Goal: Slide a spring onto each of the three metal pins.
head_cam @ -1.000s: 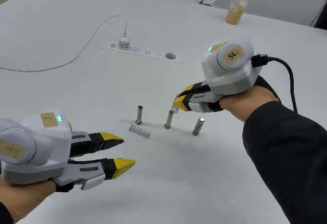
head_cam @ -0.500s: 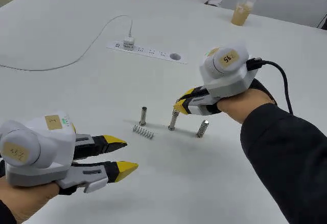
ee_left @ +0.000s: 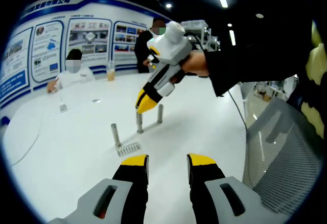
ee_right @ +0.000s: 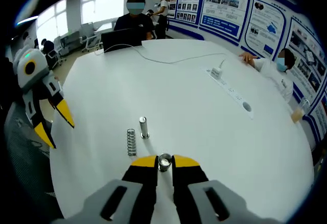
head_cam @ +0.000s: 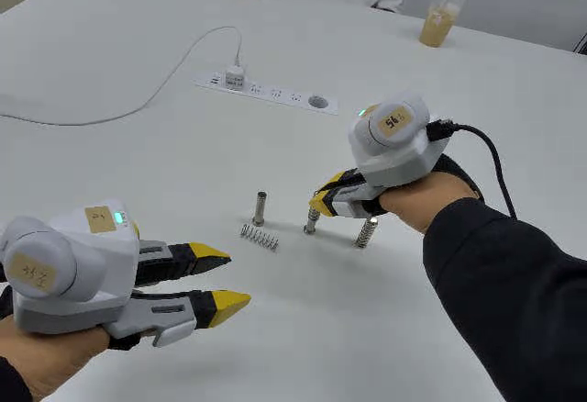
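— Where are the pins found?
— All three are stood upright in a row on the white table (head_cam: 138, 173). The right pin (head_cam: 371, 222) is already wrapped by a fitted spring (head_cam: 366, 235), and the left pin (head_cam: 260, 207) is left bare.

— And the middle pin (head_cam: 313, 221)?
— Its top is clamped between the yellow-tipped fingers of the right gripper (head_cam: 318, 204), which is tilted down over it. Whether coils are carried on it cannot be told.

— Is another spring to be seen?
— A loose spring (head_cam: 259, 236) is laid flat on the table, just beside the foot of the left pin.

— How are the fingers of the left gripper (head_cam: 229, 278) set?
— They are spread apart and nothing is held. They are pointed toward the pins from well apart.

— What else is noted?
— A power strip (head_cam: 271, 92) and a drink cup (head_cam: 438, 16) are placed farther back on the table.
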`<action>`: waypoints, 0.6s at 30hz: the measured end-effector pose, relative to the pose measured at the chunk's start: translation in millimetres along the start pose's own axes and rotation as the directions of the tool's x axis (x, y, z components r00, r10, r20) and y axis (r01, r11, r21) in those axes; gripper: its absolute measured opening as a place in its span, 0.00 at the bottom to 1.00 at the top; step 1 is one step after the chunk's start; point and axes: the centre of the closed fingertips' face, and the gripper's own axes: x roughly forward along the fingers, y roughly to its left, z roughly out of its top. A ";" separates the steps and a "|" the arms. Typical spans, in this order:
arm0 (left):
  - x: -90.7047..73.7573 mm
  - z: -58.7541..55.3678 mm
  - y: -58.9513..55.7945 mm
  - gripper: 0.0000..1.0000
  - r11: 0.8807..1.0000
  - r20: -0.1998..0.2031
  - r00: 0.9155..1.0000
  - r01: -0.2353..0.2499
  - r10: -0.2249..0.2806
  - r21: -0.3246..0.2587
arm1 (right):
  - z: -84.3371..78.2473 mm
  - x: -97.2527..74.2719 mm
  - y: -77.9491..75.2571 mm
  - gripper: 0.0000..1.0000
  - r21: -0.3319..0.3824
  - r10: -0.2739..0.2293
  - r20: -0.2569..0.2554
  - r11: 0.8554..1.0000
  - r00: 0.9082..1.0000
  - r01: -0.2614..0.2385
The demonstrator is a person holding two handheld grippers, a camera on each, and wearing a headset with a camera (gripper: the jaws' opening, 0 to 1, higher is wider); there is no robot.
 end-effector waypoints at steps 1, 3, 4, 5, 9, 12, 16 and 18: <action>0.2 -0.2 -0.1 0.31 1.000 0.000 1.000 0.000 0.000 0.000 | -1.6 1.8 0.0 0.12 0.008 0.000 -0.002 1.000 1.000 0.000; 0.4 -0.3 -0.5 0.31 1.000 0.000 1.000 0.002 -0.002 0.000 | -3.5 3.8 0.3 0.12 0.010 -0.001 -0.005 1.000 1.000 0.001; 0.7 -0.4 -0.8 0.31 1.000 0.000 1.000 0.003 -0.003 0.001 | -4.6 5.5 0.5 0.12 0.016 0.000 -0.008 1.000 1.000 0.000; 0.8 -0.5 -0.9 0.31 1.000 -0.001 1.000 0.003 -0.003 0.001 | -5.5 7.0 0.2 0.12 0.016 -0.001 -0.009 1.000 1.000 0.001; 1.3 -0.3 -1.6 0.31 1.000 -0.001 1.000 0.003 -0.003 0.000 | -9.6 13.4 -1.2 0.12 0.020 -0.003 -0.019 1.000 1.000 0.003; 1.1 0.1 -1.5 0.31 1.000 0.000 1.000 0.001 -0.001 -0.003 | -12.4 16.5 -2.4 0.12 0.030 -0.005 -0.023 1.000 1.000 0.005; 1.0 0.3 -1.4 0.31 1.000 0.001 1.000 -0.001 0.001 -0.005 | -16.8 20.6 -3.1 0.12 0.039 -0.008 -0.027 0.999 1.000 0.009; 1.1 0.3 -1.6 0.31 1.000 0.001 1.000 -0.002 0.002 -0.005 | -16.8 20.7 -3.8 0.12 0.044 -0.010 -0.022 0.999 1.000 0.011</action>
